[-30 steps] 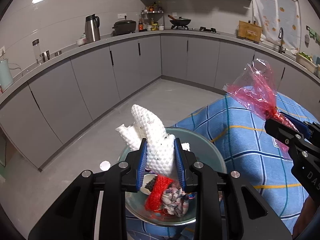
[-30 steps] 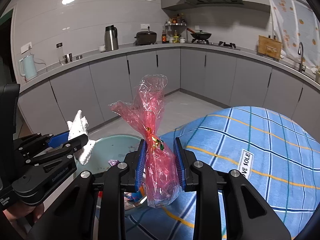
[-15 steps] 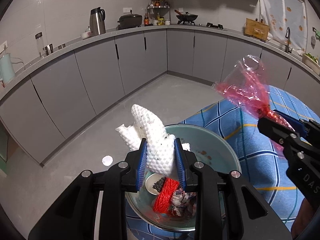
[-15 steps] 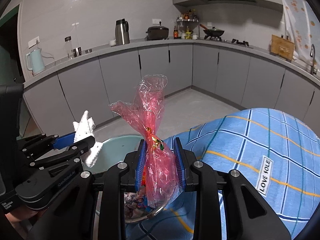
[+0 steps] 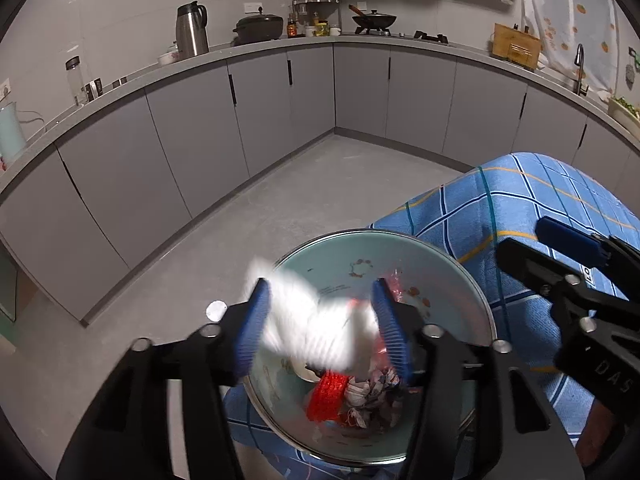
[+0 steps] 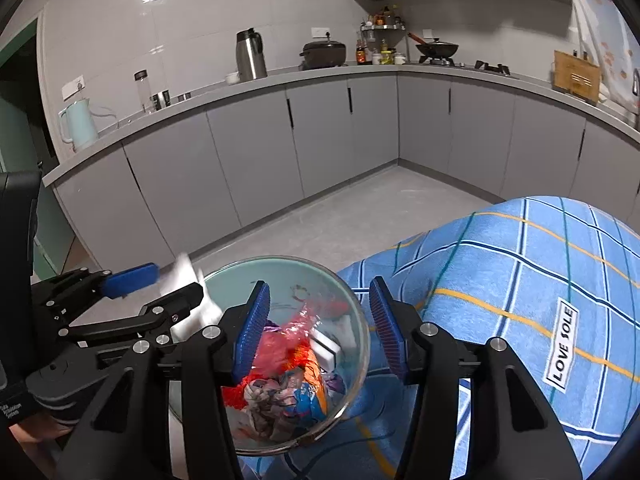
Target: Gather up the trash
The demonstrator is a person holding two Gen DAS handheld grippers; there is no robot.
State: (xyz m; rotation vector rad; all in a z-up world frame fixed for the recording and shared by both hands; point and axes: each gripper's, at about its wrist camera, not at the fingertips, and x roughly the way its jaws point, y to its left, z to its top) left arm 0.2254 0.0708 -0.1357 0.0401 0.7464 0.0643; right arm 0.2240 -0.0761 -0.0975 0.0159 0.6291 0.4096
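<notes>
Above the glass bowl (image 5: 476,300), both grippers' jaws have just been opening: left gripper (image 5: 320,330) spread around blurred, seemingly loose white foam (image 5: 316,336); right gripper (image 6: 320,328) spread over the pink wrapper (image 6: 284,344).

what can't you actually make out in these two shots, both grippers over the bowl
- White foam net, left wrist view: motion blur smears it between the open left gripper; touching the pads or falling free, cannot tell.
- Red wrapper, right wrist view: blurred inside the bowl, below the open right gripper; landed or not is unclear.
- Bowl's near rim, both views: hidden by the gripper bodies.
- Trash at the bowl's bottom: too jumbled to name.
</notes>
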